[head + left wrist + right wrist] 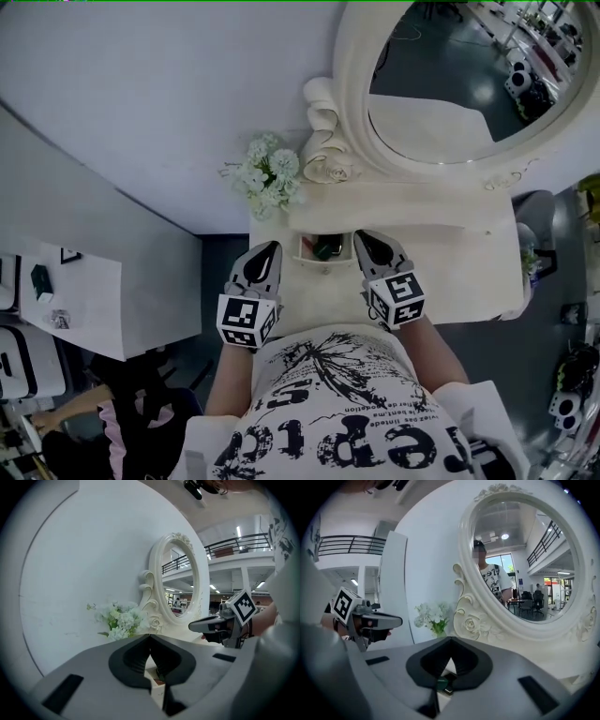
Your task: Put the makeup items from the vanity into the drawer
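Note:
A small open drawer (306,247) sits in the front of the white vanity (441,267), with dark and green makeup items (328,249) inside it. My left gripper (272,247) hangs just left of the drawer and my right gripper (365,237) just right of it, both a little above the vanity's front edge. In the left gripper view the left gripper (150,638) has its jaws meeting, with nothing held. The right gripper (451,642) is likewise shut and empty, and a green item (442,682) in the drawer shows below its jaws.
An oval mirror (469,75) in a carved white frame stands at the back of the vanity. A bunch of white flowers (268,178) is at its back left corner. A grey wall lies behind, and a low white table (66,300) stands off to the left.

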A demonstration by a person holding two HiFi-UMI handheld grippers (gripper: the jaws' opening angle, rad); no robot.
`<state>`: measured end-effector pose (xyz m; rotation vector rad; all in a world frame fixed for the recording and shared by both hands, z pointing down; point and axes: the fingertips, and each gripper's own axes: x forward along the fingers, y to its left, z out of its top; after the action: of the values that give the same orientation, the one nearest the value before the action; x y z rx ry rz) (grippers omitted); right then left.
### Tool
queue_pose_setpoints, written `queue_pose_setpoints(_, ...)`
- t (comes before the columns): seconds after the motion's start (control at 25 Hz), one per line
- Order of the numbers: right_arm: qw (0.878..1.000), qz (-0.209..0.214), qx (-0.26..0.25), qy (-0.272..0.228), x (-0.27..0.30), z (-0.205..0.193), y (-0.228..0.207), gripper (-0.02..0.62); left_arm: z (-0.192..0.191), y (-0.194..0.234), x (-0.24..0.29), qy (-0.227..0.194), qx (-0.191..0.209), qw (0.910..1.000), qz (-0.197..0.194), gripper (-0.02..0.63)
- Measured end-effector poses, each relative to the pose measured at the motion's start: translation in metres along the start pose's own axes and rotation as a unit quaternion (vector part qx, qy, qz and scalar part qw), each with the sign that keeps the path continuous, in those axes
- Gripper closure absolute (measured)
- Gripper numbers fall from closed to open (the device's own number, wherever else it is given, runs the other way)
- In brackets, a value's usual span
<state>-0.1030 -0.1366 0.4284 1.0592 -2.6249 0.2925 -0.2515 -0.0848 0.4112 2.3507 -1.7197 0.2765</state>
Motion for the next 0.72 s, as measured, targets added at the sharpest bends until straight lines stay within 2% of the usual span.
queue_pose_setpoints(0.24, 0.999, -0.006, -0.004, -0.05, -0.021, 0.022, -0.005, 0.578, 0.014, -0.009, 0.006, -0.011, 0.012, 0.9998, -0.014, 0.586)
queue_pose_setpoints(0.56, 0.998, -0.024, -0.004, -0.051, -0.028, 0.019, -0.018, 0.578, 0.021, -0.017, 0.011, -0.018, 0.016, 0.9994, -0.025, 0.586)
queue_pose_setpoints(0.72, 0.999, -0.018, 0.003, -0.05, -0.027, 0.017, -0.017, 0.578, 0.019, -0.017, 0.011, -0.019, 0.014, 0.9994, -0.025, 0.586)
